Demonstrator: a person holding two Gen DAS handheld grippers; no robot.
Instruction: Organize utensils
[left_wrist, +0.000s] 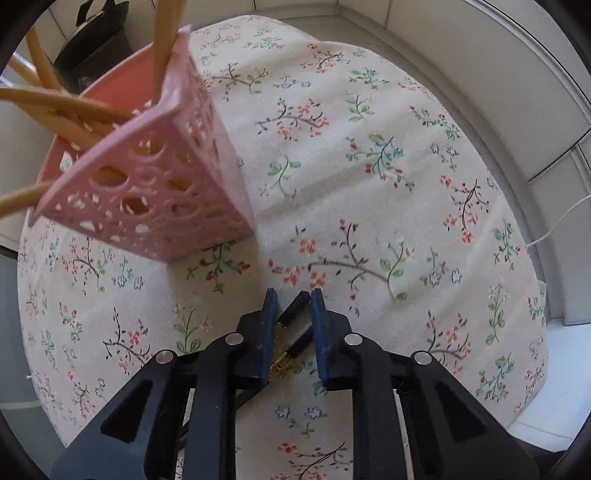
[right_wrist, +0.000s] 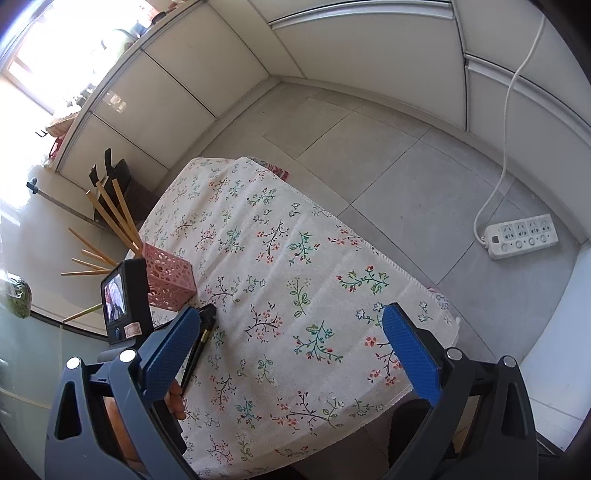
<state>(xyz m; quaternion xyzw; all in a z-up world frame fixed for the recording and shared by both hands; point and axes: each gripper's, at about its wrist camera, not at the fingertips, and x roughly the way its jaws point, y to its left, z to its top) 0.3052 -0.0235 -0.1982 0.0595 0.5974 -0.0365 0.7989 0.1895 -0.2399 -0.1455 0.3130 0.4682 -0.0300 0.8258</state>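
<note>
- Left hand-held gripper (left_wrist: 291, 295) clamped on black chopsticks (left_wrist: 295, 317), low over table (left_wrist: 369, 184), near pink basket (left_wrist: 155, 192).
- Right hand-held gripper (right_wrist: 291, 332) spread apart, holding nothing.
- Chopsticks judged light, stiff, slippery; grip mid-shaft.

left wrist: low, close over tablecloth (left_wrist: 369, 184) | right wrist: higher, farther back | shared: pink basket (left_wrist: 147, 192)

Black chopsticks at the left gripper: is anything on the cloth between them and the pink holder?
Nothing visible. The black chopsticks lie between the left gripper fingers, and only bare floral tablecloth separates them from the pink holder, which already holds wooden chopsticks.
</note>
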